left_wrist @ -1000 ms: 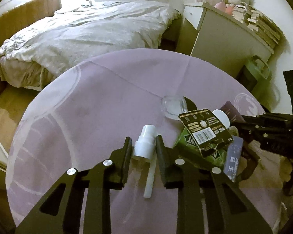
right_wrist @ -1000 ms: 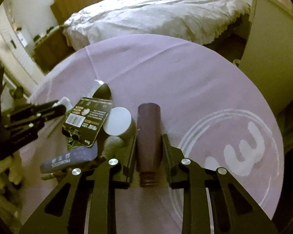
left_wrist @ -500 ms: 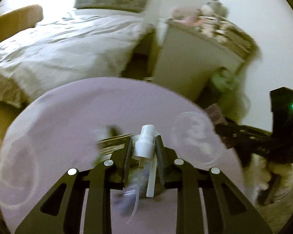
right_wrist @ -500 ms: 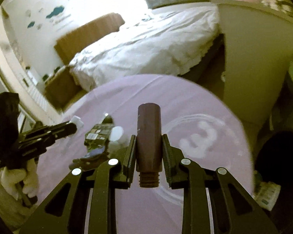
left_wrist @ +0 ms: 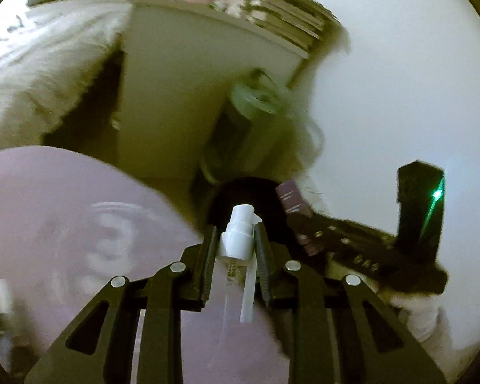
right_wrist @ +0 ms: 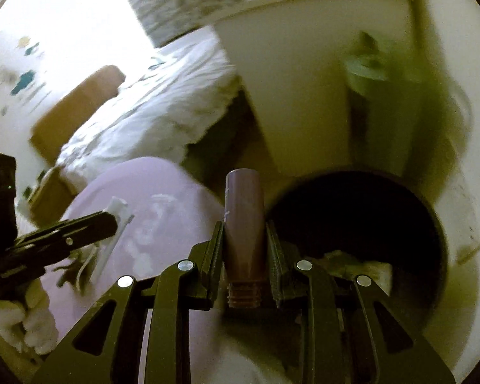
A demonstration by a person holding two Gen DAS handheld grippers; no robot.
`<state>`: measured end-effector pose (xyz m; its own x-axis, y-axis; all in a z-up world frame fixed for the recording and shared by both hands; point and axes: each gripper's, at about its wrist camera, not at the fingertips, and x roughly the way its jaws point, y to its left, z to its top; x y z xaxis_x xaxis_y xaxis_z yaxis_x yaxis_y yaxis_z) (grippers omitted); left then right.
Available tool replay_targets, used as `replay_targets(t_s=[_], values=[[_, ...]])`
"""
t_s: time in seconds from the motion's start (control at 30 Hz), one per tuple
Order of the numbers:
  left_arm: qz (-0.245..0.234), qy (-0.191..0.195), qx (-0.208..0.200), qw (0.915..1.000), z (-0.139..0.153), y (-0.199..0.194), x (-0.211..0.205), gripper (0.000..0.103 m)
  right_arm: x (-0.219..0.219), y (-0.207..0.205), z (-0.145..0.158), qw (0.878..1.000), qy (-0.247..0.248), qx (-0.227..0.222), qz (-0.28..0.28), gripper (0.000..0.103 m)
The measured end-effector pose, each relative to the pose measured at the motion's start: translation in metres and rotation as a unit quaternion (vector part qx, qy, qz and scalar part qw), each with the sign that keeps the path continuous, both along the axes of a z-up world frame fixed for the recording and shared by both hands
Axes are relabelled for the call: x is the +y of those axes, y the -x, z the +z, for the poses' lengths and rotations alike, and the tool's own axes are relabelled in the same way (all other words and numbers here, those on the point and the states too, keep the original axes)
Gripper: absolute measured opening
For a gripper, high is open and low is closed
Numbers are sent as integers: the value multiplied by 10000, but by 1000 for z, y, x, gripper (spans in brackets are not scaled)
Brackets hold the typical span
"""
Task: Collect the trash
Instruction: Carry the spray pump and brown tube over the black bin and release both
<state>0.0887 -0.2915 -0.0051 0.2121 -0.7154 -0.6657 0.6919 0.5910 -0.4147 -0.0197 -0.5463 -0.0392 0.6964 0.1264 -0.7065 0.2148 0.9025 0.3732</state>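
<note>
No brand or label can be read anywhere; motion blur smears both views. On the left, the purple tablecloth (left_wrist: 64, 224) carries a pale swirl emblem too blurred to read. The left gripper (left_wrist: 235, 243) is clamped on a white spray pump head (left_wrist: 238, 235), its dip tube hanging below the jaws. Beyond it gapes a dark trash bin (right_wrist: 361, 224), its rim partly hidden in the left wrist view. The right gripper (right_wrist: 244, 246) is clamped on a purple bottle (right_wrist: 244, 220), threaded neck towards the camera, just beside the bin's opening. A gloved hand (right_wrist: 19, 323) is cut off at the right wrist view's left edge.
</note>
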Motion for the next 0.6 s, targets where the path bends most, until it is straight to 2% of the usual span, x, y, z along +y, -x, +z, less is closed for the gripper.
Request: replay_targets(t_s=[0.27,0.6], values=[[-447,-111,353,9983,-30,14,-73,24,-45,28,-30,9989,-125,207,-395,26],[-650,-257,456,9965,-45,22,-109,24,-66,36,-48,9976,-256,280,-587,26]])
